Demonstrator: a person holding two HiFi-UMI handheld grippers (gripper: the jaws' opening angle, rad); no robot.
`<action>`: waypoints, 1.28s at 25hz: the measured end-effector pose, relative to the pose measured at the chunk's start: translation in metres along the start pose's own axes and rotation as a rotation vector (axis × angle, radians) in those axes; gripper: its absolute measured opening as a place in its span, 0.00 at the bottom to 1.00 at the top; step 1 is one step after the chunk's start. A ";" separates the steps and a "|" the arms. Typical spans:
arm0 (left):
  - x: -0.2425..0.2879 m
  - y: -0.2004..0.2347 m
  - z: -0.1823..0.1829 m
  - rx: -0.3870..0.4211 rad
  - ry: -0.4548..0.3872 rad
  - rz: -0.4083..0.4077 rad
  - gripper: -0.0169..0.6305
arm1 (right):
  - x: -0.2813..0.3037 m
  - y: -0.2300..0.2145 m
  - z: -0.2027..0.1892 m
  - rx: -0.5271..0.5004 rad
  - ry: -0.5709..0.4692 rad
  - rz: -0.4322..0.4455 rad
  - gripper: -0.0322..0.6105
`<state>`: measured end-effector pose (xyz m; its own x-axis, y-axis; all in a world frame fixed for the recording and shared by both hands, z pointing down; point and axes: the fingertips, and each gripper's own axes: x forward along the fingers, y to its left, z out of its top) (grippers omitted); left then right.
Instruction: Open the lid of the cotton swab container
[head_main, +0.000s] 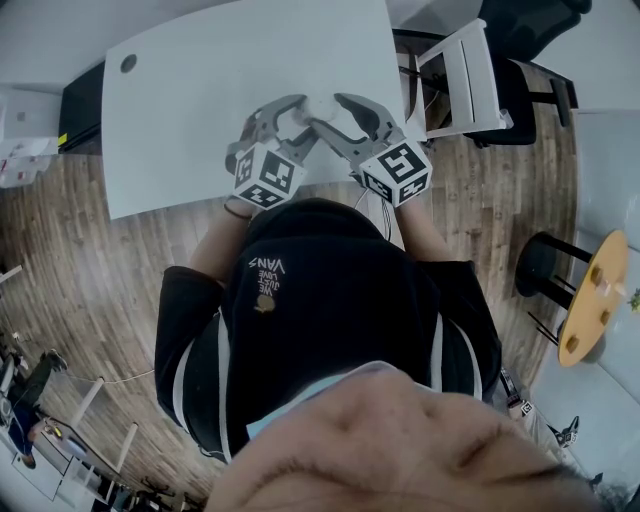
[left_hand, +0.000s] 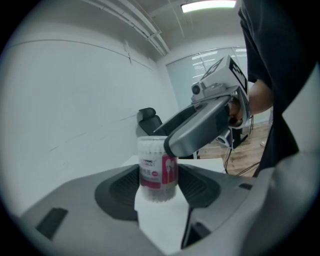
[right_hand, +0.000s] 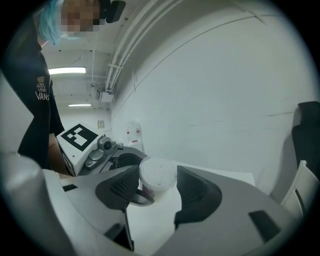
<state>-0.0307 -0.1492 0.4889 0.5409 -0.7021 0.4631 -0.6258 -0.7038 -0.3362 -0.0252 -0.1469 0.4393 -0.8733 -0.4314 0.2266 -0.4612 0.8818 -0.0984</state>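
The cotton swab container (left_hand: 158, 170), a clear tub with a pink label, stands upright on the white table (head_main: 200, 90) between the jaws of my left gripper (left_hand: 158, 186), which is shut on its body. My right gripper (right_hand: 157, 187) comes from the other side, and its jaws close on the round white lid (right_hand: 157, 174), which sits on top of the tub. In the head view the container (head_main: 318, 106) shows only as a pale spot where the left gripper (head_main: 291, 124) and the right gripper (head_main: 329, 126) meet near the table's front edge.
A white folding chair (head_main: 465, 75) stands right of the table, with a black office chair (head_main: 530, 25) behind it. A black stool (head_main: 545, 265) and a round wooden table (head_main: 595, 300) are at the far right. The tabletop has a cable hole (head_main: 128, 63) at its far left.
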 end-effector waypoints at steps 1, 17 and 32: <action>0.000 0.000 0.000 0.000 -0.001 -0.001 0.41 | 0.000 0.000 0.000 0.005 0.002 0.004 0.42; 0.001 0.003 -0.002 -0.032 -0.028 -0.014 0.40 | -0.001 -0.006 0.005 0.158 -0.033 0.059 0.42; 0.003 0.010 -0.002 -0.062 -0.043 -0.014 0.40 | -0.007 -0.018 0.014 0.185 -0.094 0.028 0.42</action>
<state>-0.0364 -0.1578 0.4887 0.5731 -0.6969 0.4311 -0.6507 -0.7068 -0.2775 -0.0134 -0.1623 0.4261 -0.8931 -0.4303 0.1310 -0.4497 0.8476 -0.2818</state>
